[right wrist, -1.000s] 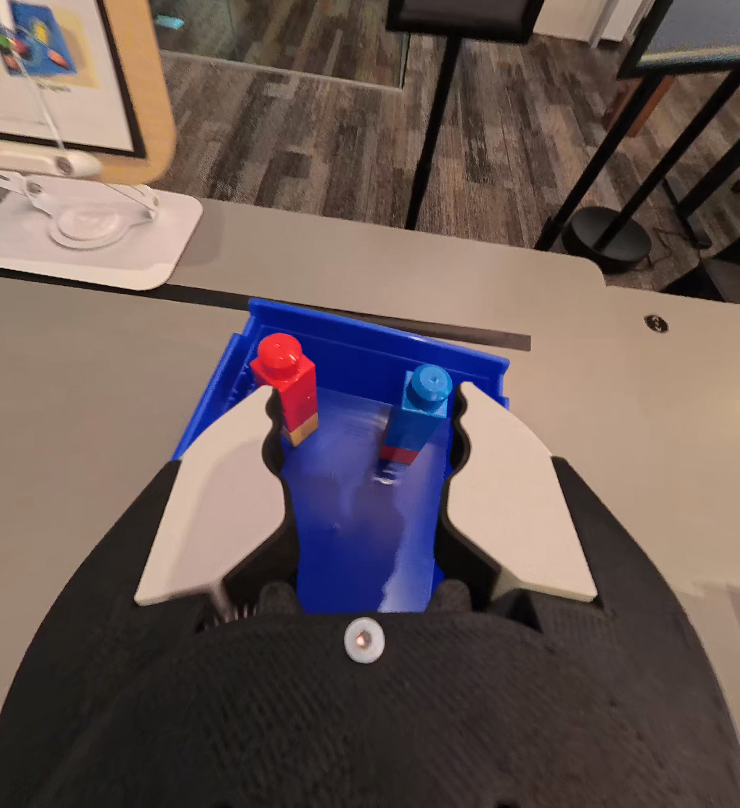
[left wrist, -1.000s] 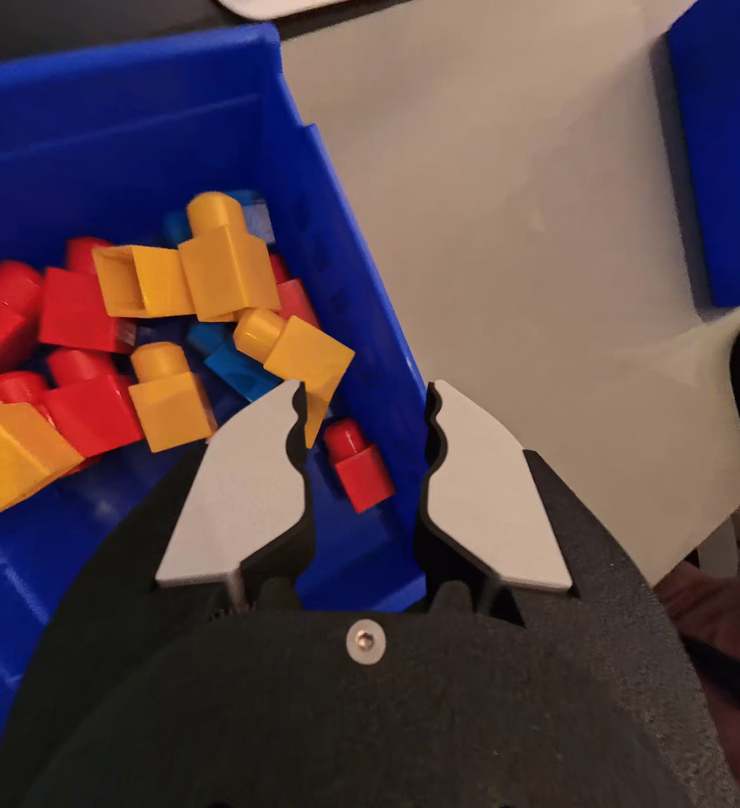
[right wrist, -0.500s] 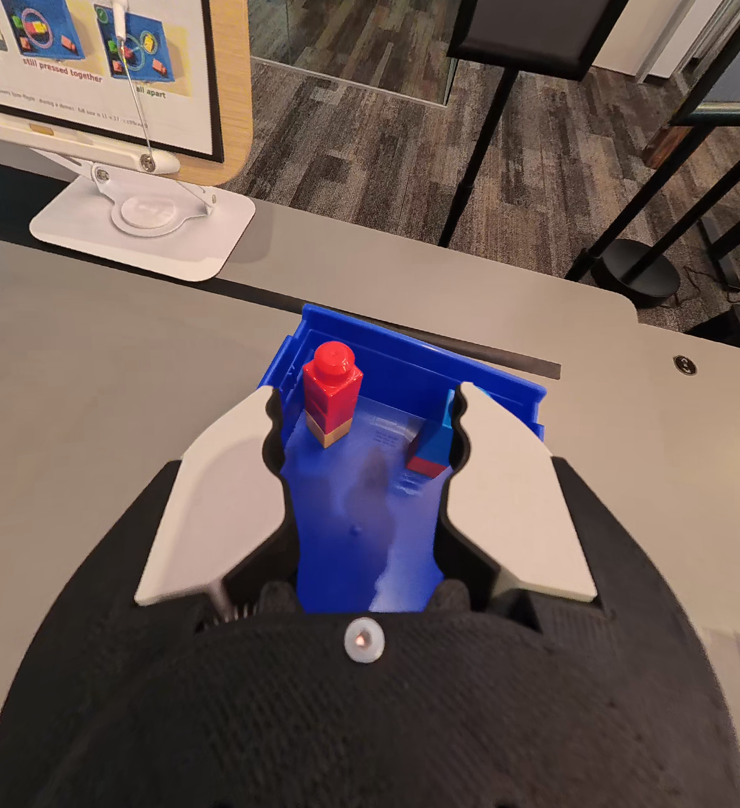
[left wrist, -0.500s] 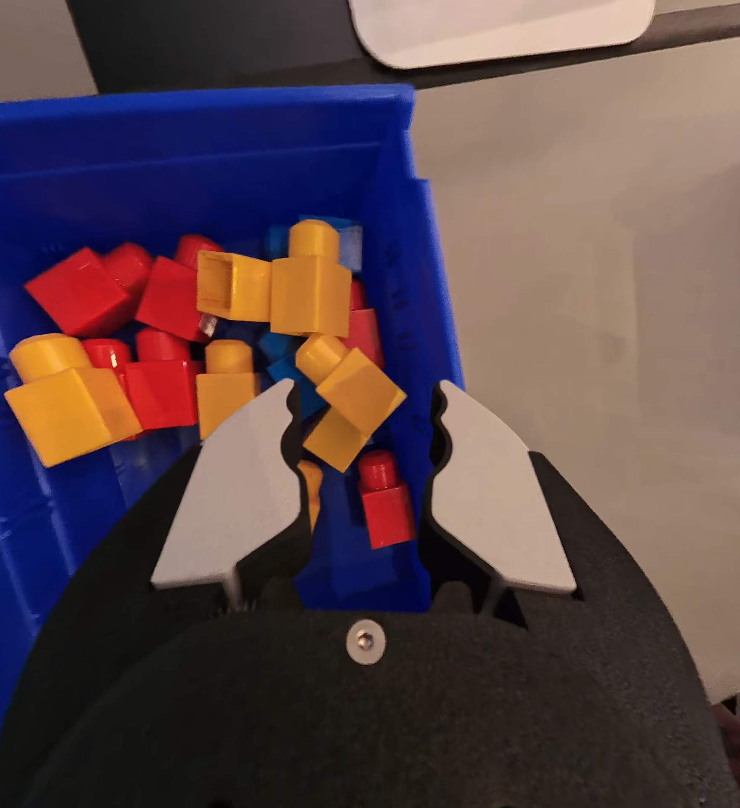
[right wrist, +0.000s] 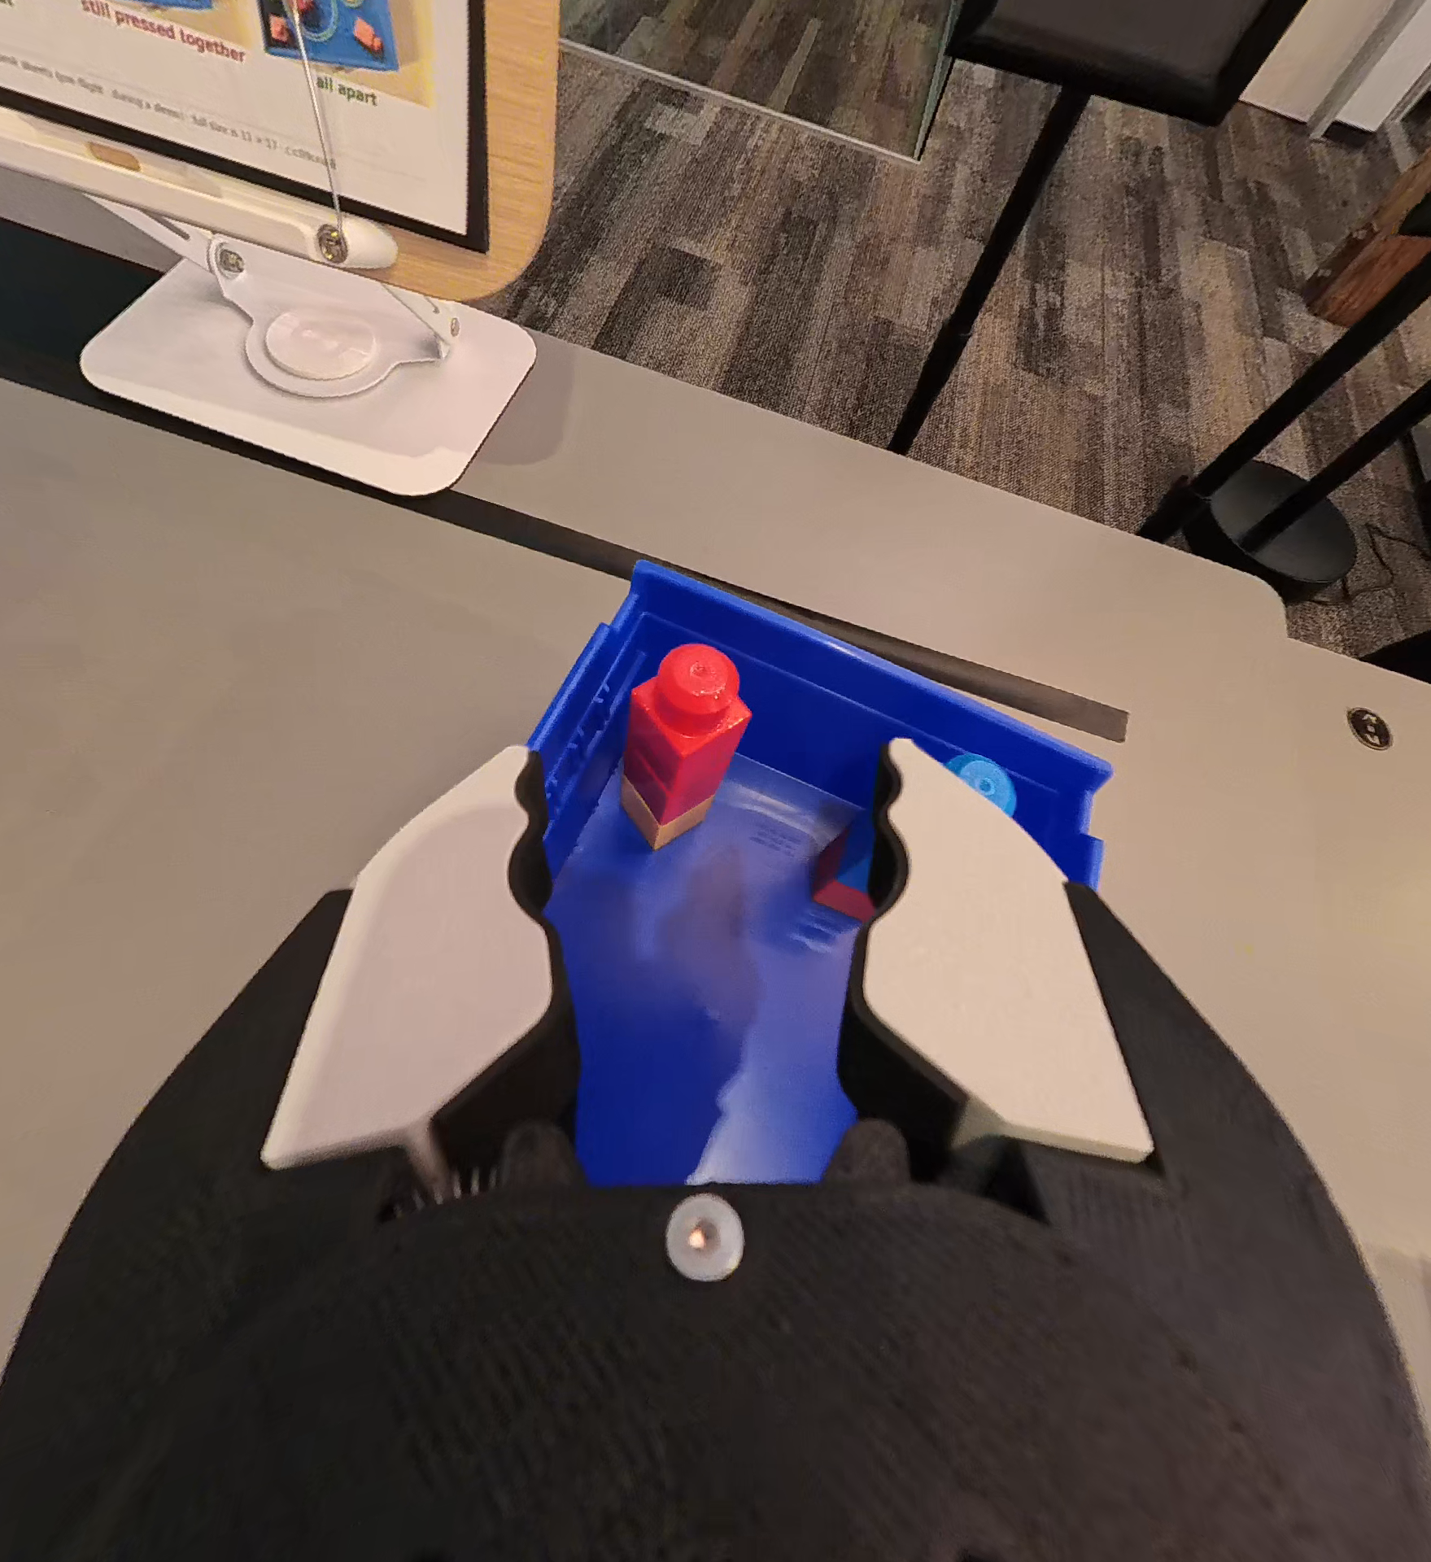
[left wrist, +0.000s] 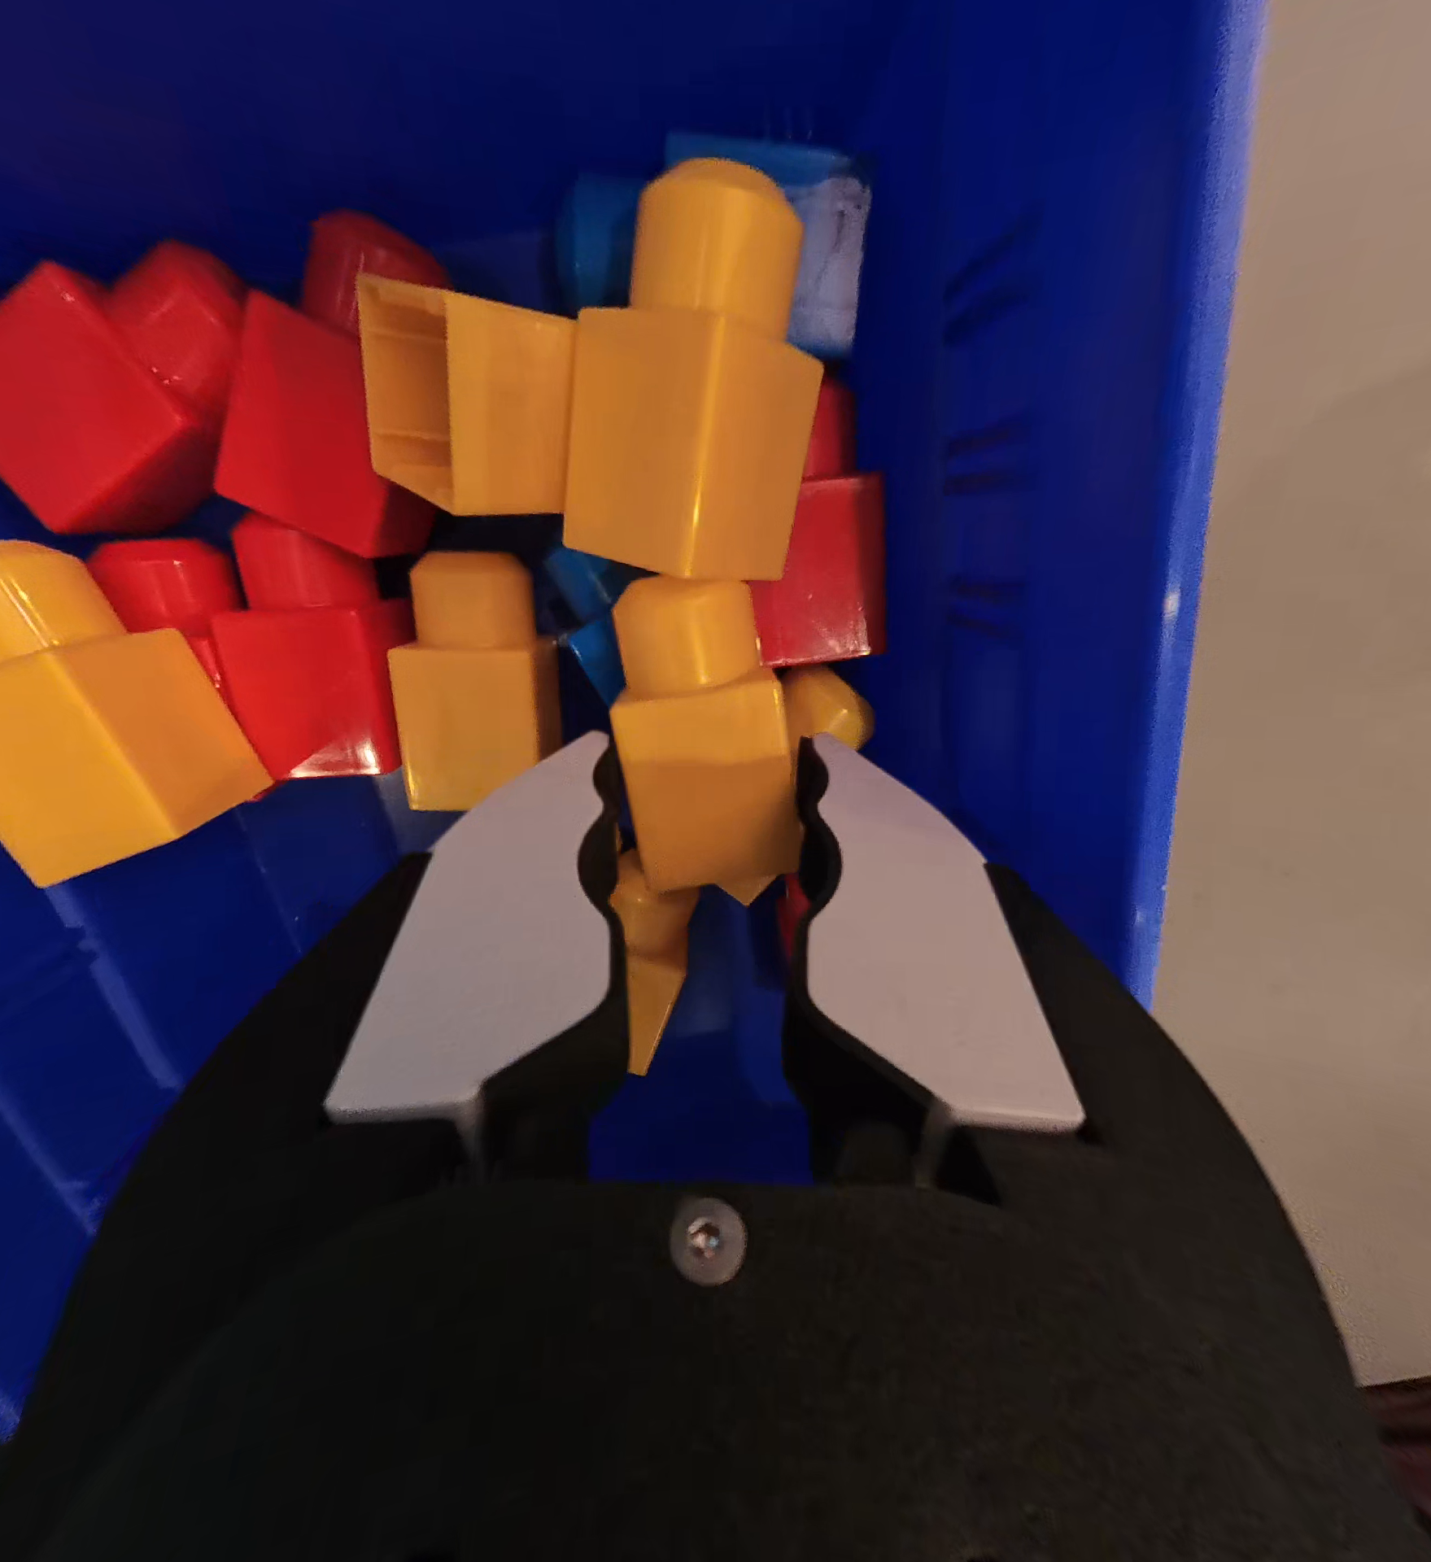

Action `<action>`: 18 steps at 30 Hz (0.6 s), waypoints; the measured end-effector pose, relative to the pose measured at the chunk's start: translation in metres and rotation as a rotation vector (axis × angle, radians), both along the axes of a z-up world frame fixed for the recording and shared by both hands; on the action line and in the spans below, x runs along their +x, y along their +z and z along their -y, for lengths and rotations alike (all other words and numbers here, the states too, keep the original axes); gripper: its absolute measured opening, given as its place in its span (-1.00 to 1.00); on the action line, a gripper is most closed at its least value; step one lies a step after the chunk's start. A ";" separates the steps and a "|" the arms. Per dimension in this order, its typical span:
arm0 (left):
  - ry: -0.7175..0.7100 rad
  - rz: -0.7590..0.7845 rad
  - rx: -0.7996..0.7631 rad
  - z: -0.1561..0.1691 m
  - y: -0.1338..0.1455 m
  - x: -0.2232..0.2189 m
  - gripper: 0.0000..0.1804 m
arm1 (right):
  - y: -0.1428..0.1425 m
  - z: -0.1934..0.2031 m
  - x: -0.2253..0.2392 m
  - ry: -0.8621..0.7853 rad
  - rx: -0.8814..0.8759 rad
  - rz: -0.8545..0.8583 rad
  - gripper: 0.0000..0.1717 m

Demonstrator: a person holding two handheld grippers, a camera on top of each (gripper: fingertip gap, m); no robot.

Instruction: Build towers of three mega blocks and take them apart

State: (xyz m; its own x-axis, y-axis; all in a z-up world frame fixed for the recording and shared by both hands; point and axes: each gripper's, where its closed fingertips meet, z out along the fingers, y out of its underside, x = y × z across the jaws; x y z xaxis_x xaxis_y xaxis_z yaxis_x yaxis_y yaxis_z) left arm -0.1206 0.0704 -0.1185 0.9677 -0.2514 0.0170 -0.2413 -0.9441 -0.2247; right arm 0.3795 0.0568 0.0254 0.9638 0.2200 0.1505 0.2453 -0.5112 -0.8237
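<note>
Left gripper (left wrist: pixel 707 816), pinching one yellow block (left wrist: pixel 699 786) in the supply bin (left wrist: pixel 1033 423), near its right wall.
Right gripper (right wrist: pixel 707 832), spread and empty above the second bin (right wrist: pixel 847 668); red tower (right wrist: pixel 682 744) far left, blue-topped tower (right wrist: pixel 982 782) right, likely awaiting dismantling.

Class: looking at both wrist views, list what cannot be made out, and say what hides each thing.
- Blue-topped tower, right wrist view: middle hidden behind the right gripper's finger.
- Red block, left wrist view: mostly hidden behind the held yellow block.
- Bin, left wrist view: cut off by edges.
</note>
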 end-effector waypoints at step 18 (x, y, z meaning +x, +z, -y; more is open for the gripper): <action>-0.631 0.438 0.311 0.092 0.139 0.152 -0.58 | 0.015 0.000 -0.053 0.156 0.102 0.179 -0.16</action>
